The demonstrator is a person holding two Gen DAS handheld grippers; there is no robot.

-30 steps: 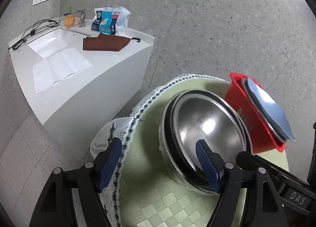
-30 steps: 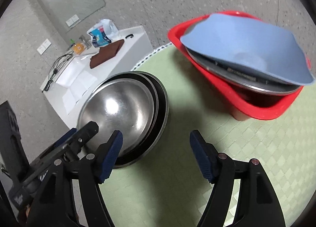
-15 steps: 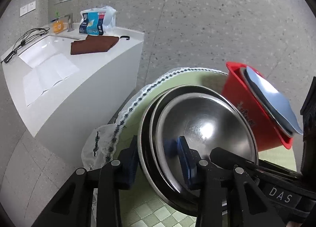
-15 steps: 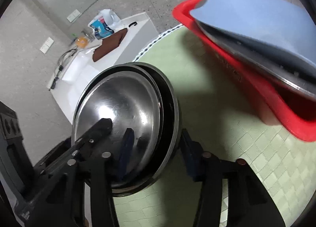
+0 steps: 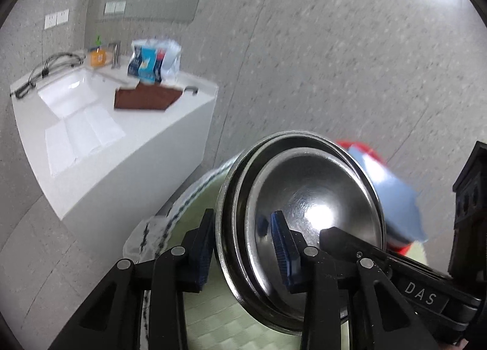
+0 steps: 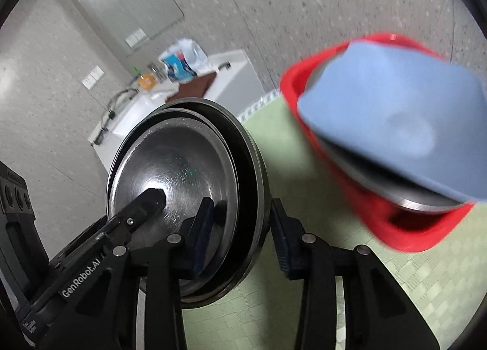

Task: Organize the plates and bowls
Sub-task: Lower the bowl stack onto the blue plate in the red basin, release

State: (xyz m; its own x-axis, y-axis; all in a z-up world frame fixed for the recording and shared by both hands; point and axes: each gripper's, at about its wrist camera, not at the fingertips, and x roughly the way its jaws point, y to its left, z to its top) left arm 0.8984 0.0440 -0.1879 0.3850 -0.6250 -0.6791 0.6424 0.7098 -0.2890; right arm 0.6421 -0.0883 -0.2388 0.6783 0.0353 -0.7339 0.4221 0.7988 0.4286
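Observation:
A stack of nested steel bowls hangs tilted above the green-clothed table. My left gripper has its jaws closing on the stack's left rim, one blue pad inside and one outside, both pressing. My right gripper closes the same way on the right rim of the bowls. Each gripper's inner finger shows in the other's view. A red basin to the right holds a steel plate under a blue cover.
A white counter with a sink, a brown cloth and a snack bag stands left of the table across a strip of grey floor. The lace-edged tablecloth stretches in front of the basin.
Both grippers went from wide open to clamped on opposite rims of the bowl stack. The stack has risen off the table and tilted; the basin has slid back in both views.

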